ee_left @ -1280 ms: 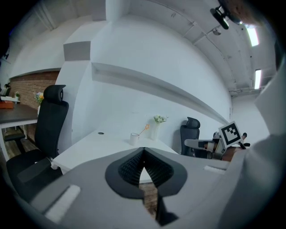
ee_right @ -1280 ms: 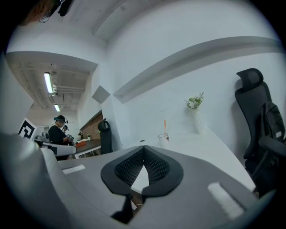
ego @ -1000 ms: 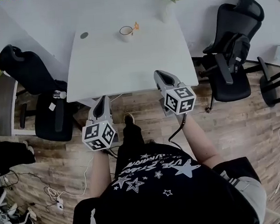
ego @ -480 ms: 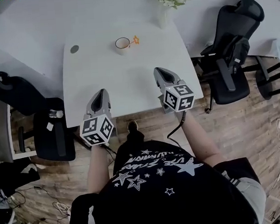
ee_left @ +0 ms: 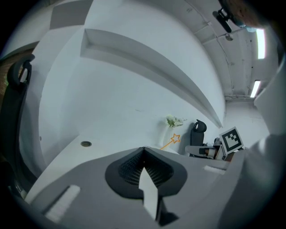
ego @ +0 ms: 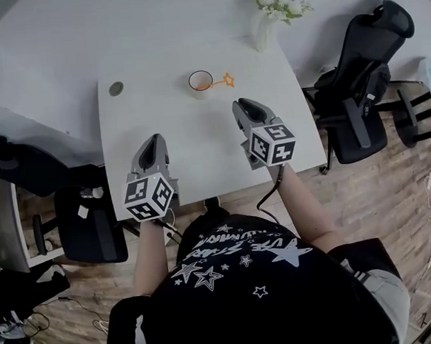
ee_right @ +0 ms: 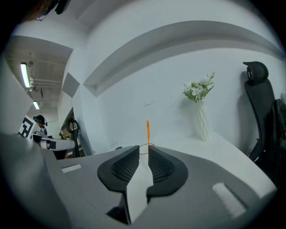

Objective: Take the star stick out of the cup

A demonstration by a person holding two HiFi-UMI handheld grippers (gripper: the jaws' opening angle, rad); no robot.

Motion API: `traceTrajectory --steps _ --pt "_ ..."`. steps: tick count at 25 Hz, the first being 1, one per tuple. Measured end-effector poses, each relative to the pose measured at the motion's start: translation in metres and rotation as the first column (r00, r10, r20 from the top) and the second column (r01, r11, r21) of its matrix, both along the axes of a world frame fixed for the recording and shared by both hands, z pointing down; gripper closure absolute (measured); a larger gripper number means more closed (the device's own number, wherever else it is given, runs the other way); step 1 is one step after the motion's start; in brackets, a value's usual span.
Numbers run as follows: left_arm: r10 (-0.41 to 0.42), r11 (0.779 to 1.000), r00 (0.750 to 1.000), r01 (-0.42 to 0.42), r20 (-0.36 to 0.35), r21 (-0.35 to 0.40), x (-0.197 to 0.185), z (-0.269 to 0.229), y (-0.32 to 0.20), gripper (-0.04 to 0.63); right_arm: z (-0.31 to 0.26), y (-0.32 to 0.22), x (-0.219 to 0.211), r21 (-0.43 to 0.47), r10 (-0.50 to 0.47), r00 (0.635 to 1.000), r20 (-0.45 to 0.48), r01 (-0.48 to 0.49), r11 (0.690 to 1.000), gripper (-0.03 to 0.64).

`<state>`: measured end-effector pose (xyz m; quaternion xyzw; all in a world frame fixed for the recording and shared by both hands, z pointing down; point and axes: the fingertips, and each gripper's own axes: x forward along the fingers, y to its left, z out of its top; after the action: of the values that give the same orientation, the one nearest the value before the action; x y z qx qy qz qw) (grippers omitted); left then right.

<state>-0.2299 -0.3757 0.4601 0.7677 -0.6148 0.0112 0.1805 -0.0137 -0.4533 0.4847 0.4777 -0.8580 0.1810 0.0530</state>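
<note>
A white cup [ego: 200, 81] stands at the table's far middle, and an orange star stick [ego: 224, 80] leans out of it to the right. My right gripper [ego: 241, 105] hovers over the table just short of the cup; its jaws are opening, with a narrow gap and nothing between them. In the right gripper view the stick [ee_right: 148, 131] rises straight ahead of the right gripper [ee_right: 143, 149], above the cup's thin rim [ee_right: 145, 146]. My left gripper [ego: 153, 140] is shut and empty, nearer and to the left. In the left gripper view the star [ee_left: 176, 137] shows right of the left gripper [ee_left: 143, 149].
A white vase with flowers [ego: 267, 21] stands at the white table's [ego: 199, 150] far right corner. A small round disc [ego: 116, 88] lies at the far left. Black office chairs stand to the right [ego: 365, 89] and left [ego: 61, 191] of the table.
Both grippers have moved forward from the table's near edge to over its top, closer to the cup. The cup and stick have stayed in place.
</note>
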Motion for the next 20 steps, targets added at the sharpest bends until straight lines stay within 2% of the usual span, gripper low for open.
traceTrajectory --steps 9,15,20 --pt "0.026 1.000 1.000 -0.026 -0.009 -0.012 -0.024 0.009 -0.037 0.592 0.009 -0.043 -0.025 -0.028 0.029 1.000 -0.001 -0.029 0.999 0.488" --pt "0.032 0.999 0.999 -0.032 -0.011 -0.018 -0.039 0.013 -0.057 0.592 0.017 -0.063 -0.036 -0.041 0.054 0.999 -0.001 -0.054 0.998 0.489" --pt "0.037 0.999 0.999 -0.037 -0.014 -0.028 -0.044 0.019 -0.067 0.592 0.019 -0.071 -0.045 -0.031 0.039 0.999 -0.028 -0.040 0.999 0.534"
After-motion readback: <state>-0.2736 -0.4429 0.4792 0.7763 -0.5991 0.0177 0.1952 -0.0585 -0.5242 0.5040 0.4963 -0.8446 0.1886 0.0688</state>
